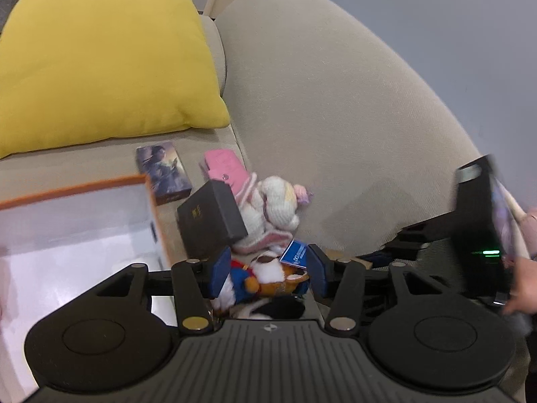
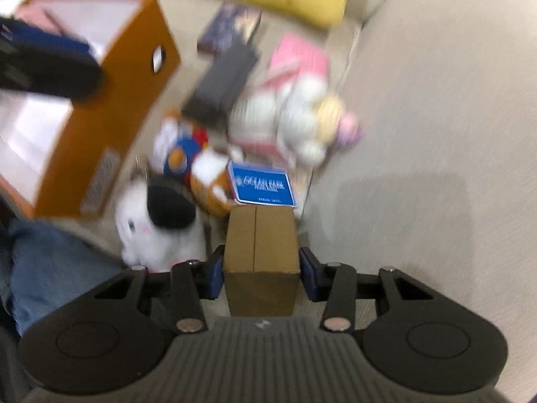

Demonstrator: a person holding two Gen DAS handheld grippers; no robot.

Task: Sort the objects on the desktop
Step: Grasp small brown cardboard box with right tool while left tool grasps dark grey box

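Right gripper (image 2: 261, 270) pinches a brown cardboard box (image 2: 261, 255) between its blue pads (image 2: 216, 277); left gripper (image 1: 268, 270) is spread around an orange-and-blue plush toy (image 1: 268, 277) bearing a blue tag (image 1: 295, 253). Relative to this toy: a white plush with a black cap (image 2: 161, 225) lies nearer; an orange storage box (image 2: 110, 114) stands to the left; a black box (image 1: 209, 220) and a white-and-pink plush (image 1: 275, 210) lie just beyond; a pink case (image 1: 223, 164) and an illustrated card box (image 1: 162, 171) lie farther; a yellow cushion (image 1: 104, 53) lies farthest, all on a beige sofa (image 1: 319, 100).
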